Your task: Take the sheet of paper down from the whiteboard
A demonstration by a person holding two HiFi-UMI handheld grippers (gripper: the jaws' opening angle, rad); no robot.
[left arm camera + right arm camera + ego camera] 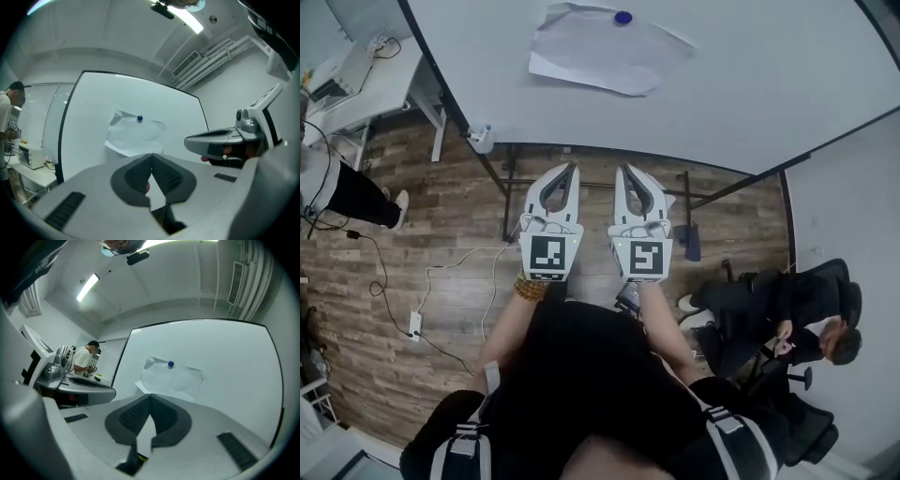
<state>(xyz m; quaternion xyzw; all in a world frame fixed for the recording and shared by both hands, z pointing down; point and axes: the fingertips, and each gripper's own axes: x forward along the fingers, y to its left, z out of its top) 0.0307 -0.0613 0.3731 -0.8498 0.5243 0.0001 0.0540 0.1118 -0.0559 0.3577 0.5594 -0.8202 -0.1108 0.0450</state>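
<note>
Both grippers face the pinned sheet, empty-handed.
The left gripper (pixel 571 171) and right gripper (pixel 622 171) point side by side at the whiteboard (pixel 750 94), fingers (pixel 133 176) pressed together on nothing. The sheet of paper (pixel 600 52) hangs well ahead, pinned by a blue magnet (pixel 622 17).

- The whiteboard (pixel 750 84) is showing plain white inside a thin black frame.
- The sheet of paper (pixel 600 52) is showing white, greyer along its creases, under a blue magnet (pixel 622 17).
- The left tongs (pixel 572 169) and right tongs (pixel 622 171) are showing white shells with dark grey ribbed pads (pixel 136 176).
- Their marker cubes (pixel 549 255) are carrying black-and-white square patterns.
- The floor (pixel 441 244) is showing brown wood-plank grain.
- The bracelet (pixel 530 288) is showing brown beads.
</note>
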